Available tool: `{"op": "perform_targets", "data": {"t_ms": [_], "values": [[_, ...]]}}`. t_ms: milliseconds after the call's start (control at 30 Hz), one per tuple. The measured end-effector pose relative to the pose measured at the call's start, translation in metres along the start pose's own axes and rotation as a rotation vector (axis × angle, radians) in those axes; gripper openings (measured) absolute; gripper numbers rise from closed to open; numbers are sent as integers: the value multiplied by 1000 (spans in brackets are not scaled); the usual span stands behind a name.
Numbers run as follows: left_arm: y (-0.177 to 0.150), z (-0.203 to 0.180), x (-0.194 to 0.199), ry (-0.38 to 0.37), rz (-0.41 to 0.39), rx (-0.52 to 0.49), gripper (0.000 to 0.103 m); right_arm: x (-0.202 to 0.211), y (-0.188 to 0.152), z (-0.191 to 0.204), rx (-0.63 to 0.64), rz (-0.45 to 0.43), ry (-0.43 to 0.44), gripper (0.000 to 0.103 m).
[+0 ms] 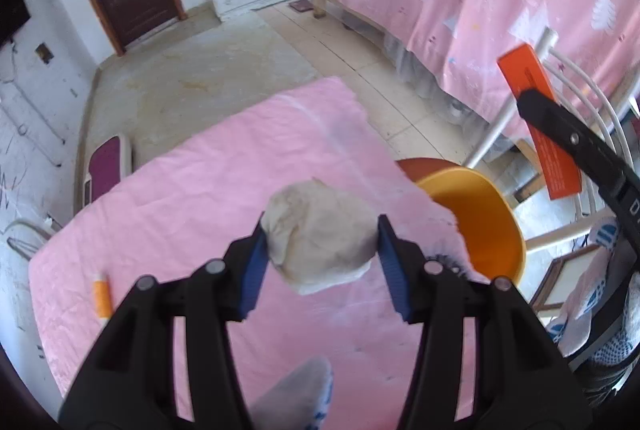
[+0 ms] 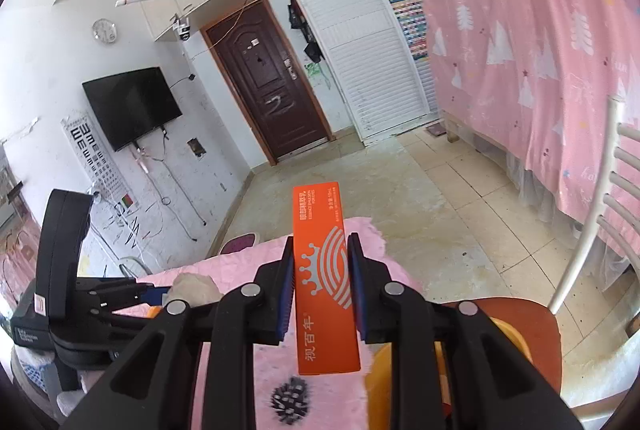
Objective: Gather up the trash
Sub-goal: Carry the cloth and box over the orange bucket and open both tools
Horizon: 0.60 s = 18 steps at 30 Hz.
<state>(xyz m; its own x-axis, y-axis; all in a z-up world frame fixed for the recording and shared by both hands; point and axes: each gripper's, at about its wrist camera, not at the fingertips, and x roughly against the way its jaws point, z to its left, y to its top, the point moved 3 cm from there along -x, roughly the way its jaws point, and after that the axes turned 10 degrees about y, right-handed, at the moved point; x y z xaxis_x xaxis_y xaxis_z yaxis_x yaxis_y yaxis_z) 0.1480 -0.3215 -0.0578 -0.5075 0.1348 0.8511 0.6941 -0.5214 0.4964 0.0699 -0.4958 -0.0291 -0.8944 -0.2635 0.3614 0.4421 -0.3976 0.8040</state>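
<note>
1. Left gripper (image 1: 320, 250): its blue pads press both sides of a crumpled wad of paper (image 1: 320, 236), which is lifted above the pink table cover (image 1: 180, 197). The jaws are clamped on the wad, not fully together.
2. Right gripper (image 2: 320, 282): the jaws are clamped on a flat orange carton (image 2: 324, 290) printed with white characters and a crown mark. The carton stands upright between the pads, rising above them and hanging below (its upper end points toward the brown door (image 2: 268, 93)).
3. Yellow-orange bin (image 1: 480, 222): it sits on a red-brown stool seat (image 2: 536, 334) just beside the table's right edge; its interior shows nothing visible from the left wrist view. The wad is near the bin's rim but not over it.
4. Remaining on the table cover: a small orange-and-white tube (image 1: 102, 296) near the left edge, and a dark spiky object (image 2: 290, 404) (possibly a pine cone, blurred) close to the right edge.
5. A white chair frame (image 2: 588, 209) stands against the pink patterned curtain (image 2: 540, 49).
</note>
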Motion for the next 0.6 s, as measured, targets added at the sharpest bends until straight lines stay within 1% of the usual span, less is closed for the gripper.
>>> {"op": "perform_targets", "data": {"t_ms": [200,333,600], "values": [[11,-54,-9,-23,14,-87,49,26,-1,-35,-38,-26,-23,14],[10,-79,-15,-39,28,-127,49,38,0,-53,-59,-34,-39,14],[10,-124,-24,-90,47,-187,49,44,-8,-77,-104,-37,-45,14]]}}
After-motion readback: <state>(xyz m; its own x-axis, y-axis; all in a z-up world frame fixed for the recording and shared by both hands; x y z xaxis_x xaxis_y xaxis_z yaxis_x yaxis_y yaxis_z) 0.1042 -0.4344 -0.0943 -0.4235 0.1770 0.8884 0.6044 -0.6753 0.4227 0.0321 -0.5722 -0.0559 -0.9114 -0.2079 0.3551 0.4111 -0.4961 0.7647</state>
